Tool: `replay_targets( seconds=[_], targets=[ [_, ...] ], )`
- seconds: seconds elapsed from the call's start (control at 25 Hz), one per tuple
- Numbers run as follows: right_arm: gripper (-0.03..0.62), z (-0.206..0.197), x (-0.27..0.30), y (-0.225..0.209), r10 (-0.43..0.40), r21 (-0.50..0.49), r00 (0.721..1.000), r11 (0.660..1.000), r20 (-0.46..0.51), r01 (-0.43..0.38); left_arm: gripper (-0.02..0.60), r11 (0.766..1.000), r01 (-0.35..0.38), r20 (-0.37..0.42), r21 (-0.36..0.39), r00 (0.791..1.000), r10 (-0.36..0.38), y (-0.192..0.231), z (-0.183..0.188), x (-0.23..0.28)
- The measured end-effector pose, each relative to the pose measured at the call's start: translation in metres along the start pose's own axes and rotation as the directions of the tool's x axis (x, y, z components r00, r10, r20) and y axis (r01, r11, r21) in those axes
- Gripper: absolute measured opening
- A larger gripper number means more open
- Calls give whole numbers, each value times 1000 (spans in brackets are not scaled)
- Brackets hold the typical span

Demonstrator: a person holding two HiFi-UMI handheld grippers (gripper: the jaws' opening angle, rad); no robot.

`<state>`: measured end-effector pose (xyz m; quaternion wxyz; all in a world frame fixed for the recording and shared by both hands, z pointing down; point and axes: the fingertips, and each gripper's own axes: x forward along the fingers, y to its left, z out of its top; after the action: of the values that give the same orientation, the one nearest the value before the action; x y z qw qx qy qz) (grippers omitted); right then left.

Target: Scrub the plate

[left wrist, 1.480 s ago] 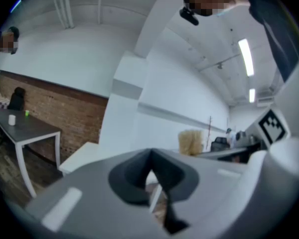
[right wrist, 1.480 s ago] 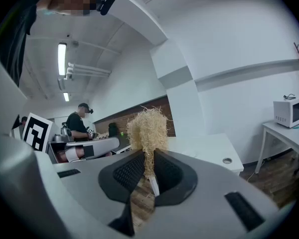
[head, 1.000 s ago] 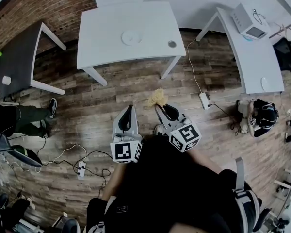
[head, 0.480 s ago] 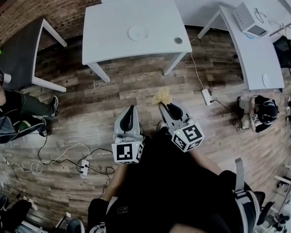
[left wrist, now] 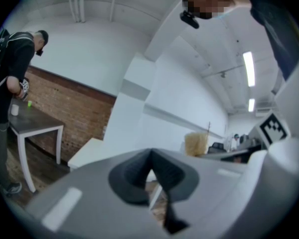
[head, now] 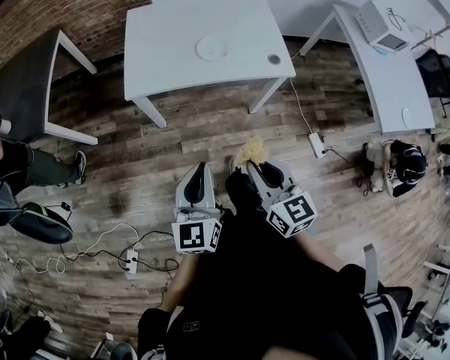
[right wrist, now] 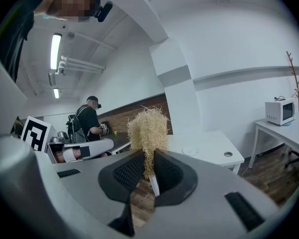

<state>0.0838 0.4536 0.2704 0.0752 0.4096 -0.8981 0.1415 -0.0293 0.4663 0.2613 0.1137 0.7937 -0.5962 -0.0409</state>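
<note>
The small round white plate (head: 211, 48) lies on the white desk (head: 165, 62), well apart from you across the wooden floor (head: 210, 130). Your right tongs (right wrist: 148, 169) are clamped on a straw-coloured fibrous scrubber (right wrist: 148, 128). Your left tongs (left wrist: 150, 169) are pressed together, holding nothing.

No legible text, brand, number or sign appears. The white cube (head: 196, 235) of the left gripper (head: 200, 166) and the matching cube (head: 293, 214) of the right gripper (head: 250, 164) bear black-and-white square marker patterns only.
</note>
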Motion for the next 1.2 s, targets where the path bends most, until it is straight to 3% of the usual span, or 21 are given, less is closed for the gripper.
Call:
replay_targets(
  seconds=[0.4, 1.2],
  targets=[
    [51, 13, 32, -23, 12, 11, 1000, 1000, 18, -13, 3, 1000, -5, -9, 20, 1000, 5, 11, 7, 39],
    [51, 57, 125, -139, 60, 27, 998, 998, 6, -60, 3, 999, -25, -35, 28, 999, 26, 16, 20, 194]
  ],
)
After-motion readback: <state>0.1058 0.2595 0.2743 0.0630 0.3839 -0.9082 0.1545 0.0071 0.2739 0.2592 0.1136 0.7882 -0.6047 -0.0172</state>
